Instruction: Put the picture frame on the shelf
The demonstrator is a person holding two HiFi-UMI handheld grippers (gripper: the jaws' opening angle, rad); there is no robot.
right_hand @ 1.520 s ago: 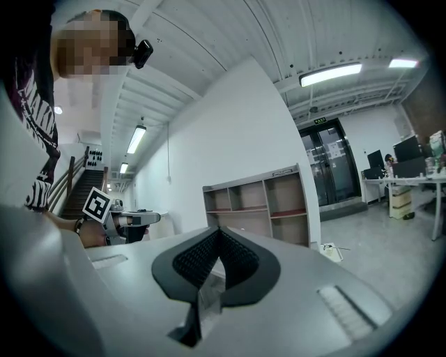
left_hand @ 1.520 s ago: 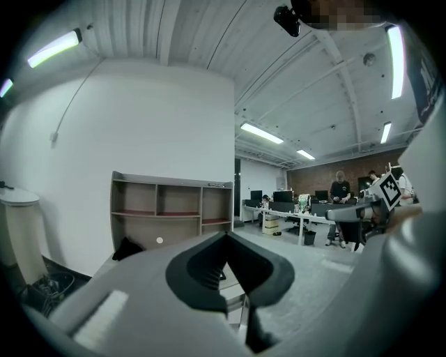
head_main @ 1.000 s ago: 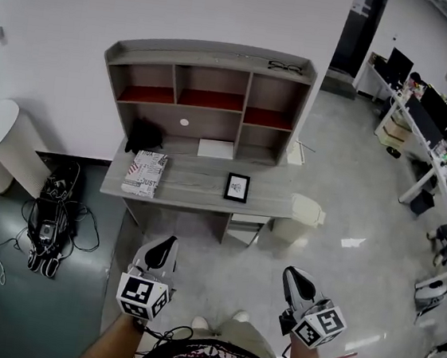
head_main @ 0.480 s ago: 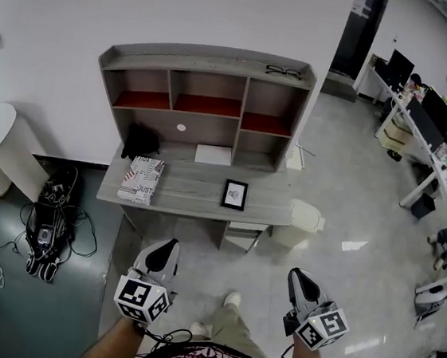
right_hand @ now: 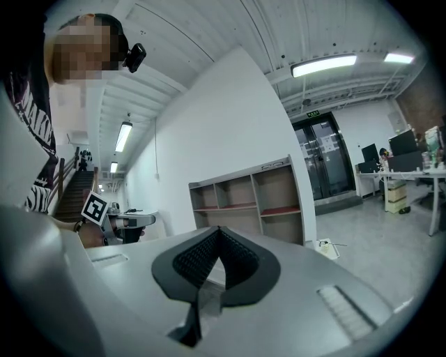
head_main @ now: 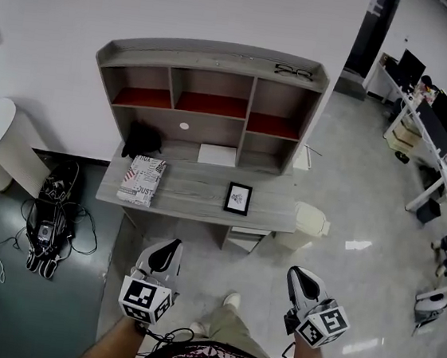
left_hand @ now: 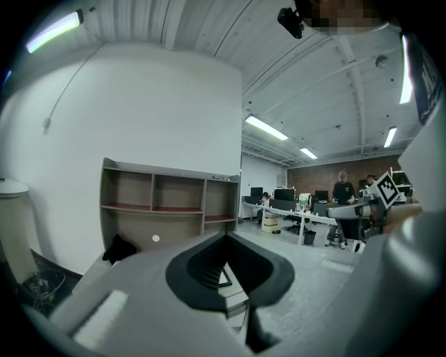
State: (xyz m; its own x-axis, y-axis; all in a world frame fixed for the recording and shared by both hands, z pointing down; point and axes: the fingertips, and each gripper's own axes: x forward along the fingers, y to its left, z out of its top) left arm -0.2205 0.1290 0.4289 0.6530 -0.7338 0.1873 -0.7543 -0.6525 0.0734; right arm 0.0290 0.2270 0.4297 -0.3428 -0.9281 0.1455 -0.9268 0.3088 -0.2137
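A small black picture frame (head_main: 238,198) stands on the grey desk (head_main: 193,199), right of its middle. Behind it rises the shelf unit (head_main: 209,92) with open compartments, some red inside. Both grippers hang over the floor well short of the desk. My left gripper (head_main: 168,246) is shut and holds nothing; my right gripper (head_main: 297,273) is also shut and holds nothing. In the left gripper view, the shut left gripper (left_hand: 226,240) points at the shelf unit (left_hand: 167,202). The shut right gripper (right_hand: 218,233) also faces the shelf unit (right_hand: 244,202) in the right gripper view.
A printed magazine (head_main: 143,179) and a black object (head_main: 143,135) lie on the desk's left; a white pad (head_main: 216,155) sits at its back. Glasses (head_main: 293,71) rest on the shelf top. A white bin (head_main: 313,224) stands right of the desk, cables (head_main: 48,226) lie left.
The person has stepped forward, one foot now ahead. The desk and shelf look slightly larger and have shifted a little right in view. Both grippers stay shut and low.
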